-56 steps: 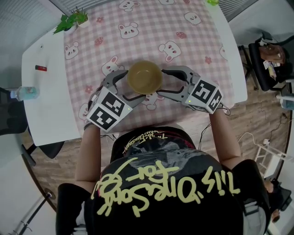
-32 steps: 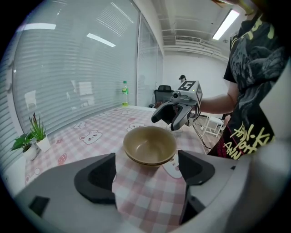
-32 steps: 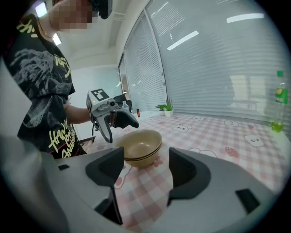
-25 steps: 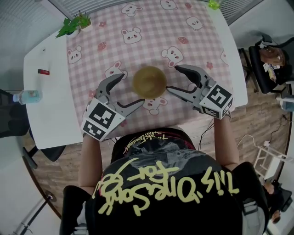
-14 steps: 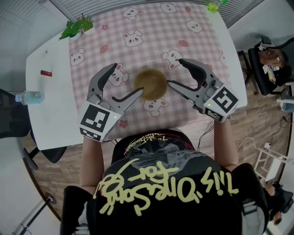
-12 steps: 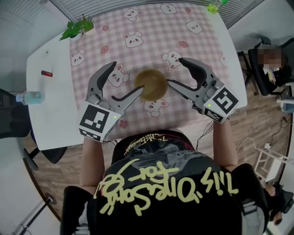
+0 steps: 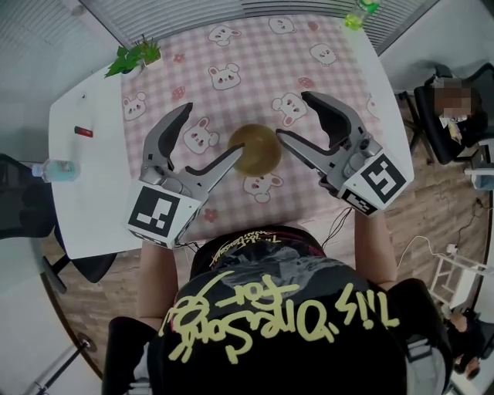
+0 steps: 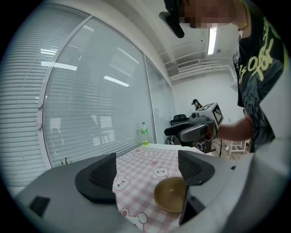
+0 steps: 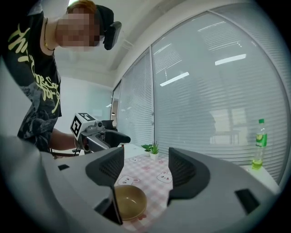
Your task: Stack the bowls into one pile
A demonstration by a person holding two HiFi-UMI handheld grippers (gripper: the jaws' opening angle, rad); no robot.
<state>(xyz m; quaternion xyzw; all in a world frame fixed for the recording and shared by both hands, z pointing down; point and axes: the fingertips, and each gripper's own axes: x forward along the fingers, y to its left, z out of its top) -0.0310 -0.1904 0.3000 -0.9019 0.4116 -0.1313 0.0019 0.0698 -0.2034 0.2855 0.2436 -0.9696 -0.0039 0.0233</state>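
Grey jaws of your left gripper (image 7: 212,129) stand spread wide with nothing between them; that gripper's own view shows only tablecloth in the gap. Your right gripper (image 7: 293,116) is likewise wide open and empty. In the head view both hang above the table, one either side of centre frame, with their tips pointing inward toward each other.

Between the two sets of tips, at centre frame, sits an olive-brown bowl (image 7: 256,148), upright on the pink checked tablecloth (image 7: 231,69) with its rabbit print. Neither gripper appears to touch it. In the left gripper view the bowl (image 8: 168,195) lies low and right of centre, partly behind the right-hand jaw. In the right gripper view the bowl (image 9: 131,202) lies low and left of centre. Whether this is one bowl or several nested together cannot be told from these views. No other bowl shows anywhere on the cloth.

So the pile looks finished, or nearly so, and the step in hand looks like a clean release. Draw both grippers up and outward with jaws wide, so that no tip catches the rim and slides or tilts the pile. Check that the rim sits level before you leave.

Further out are a potted plant (image 7: 131,55) at upper left, a green bottle (image 7: 359,11) at the top edge, and bare white table (image 7: 85,193) at left.
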